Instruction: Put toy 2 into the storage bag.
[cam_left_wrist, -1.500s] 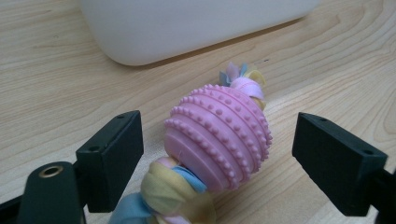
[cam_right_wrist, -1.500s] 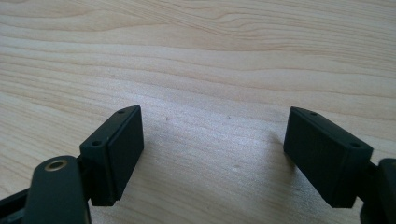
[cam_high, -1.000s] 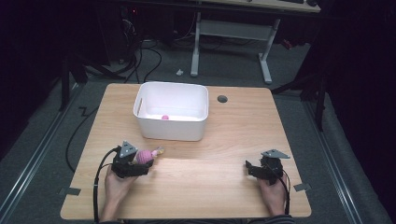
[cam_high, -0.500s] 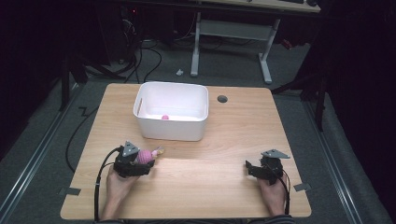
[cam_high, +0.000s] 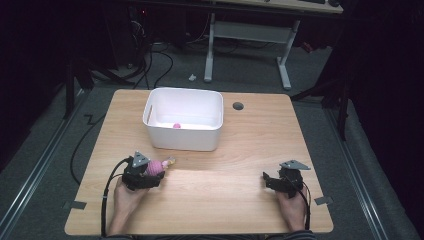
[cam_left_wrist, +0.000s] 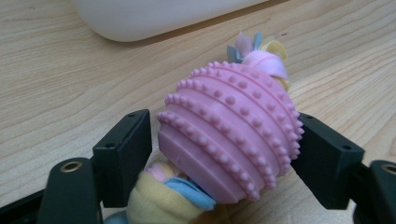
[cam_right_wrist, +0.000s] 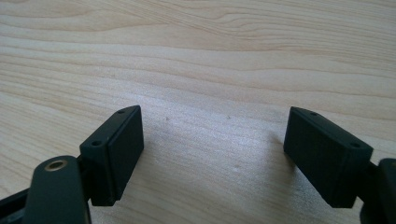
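A pink knobbed rubber ball toy (cam_left_wrist: 229, 135) with pastel fleece tufts at both ends lies on the wooden table (cam_high: 225, 200), in front of the white bin. My left gripper (cam_left_wrist: 224, 144) has just been closing its jaws around it, and both pads now touch the ball's sides. In the high view the toy (cam_high: 156, 167) sits between the left gripper's (cam_high: 155, 172) jaws at the table's front left. My right gripper (cam_right_wrist: 212, 149) stands open over bare wood, nothing between its pads, resting at the front right (cam_high: 267, 180).
A white plastic bin (cam_high: 184, 140) stands at mid-table behind the left hand, with a small pink object (cam_high: 176, 126) inside. A round cable hole (cam_high: 238, 106) lies to the bin's right. Bare wood stretches between the two hands.
Both hands keep their place. The toy stays between the left jaws, which look slightly narrower around it than a second ago.
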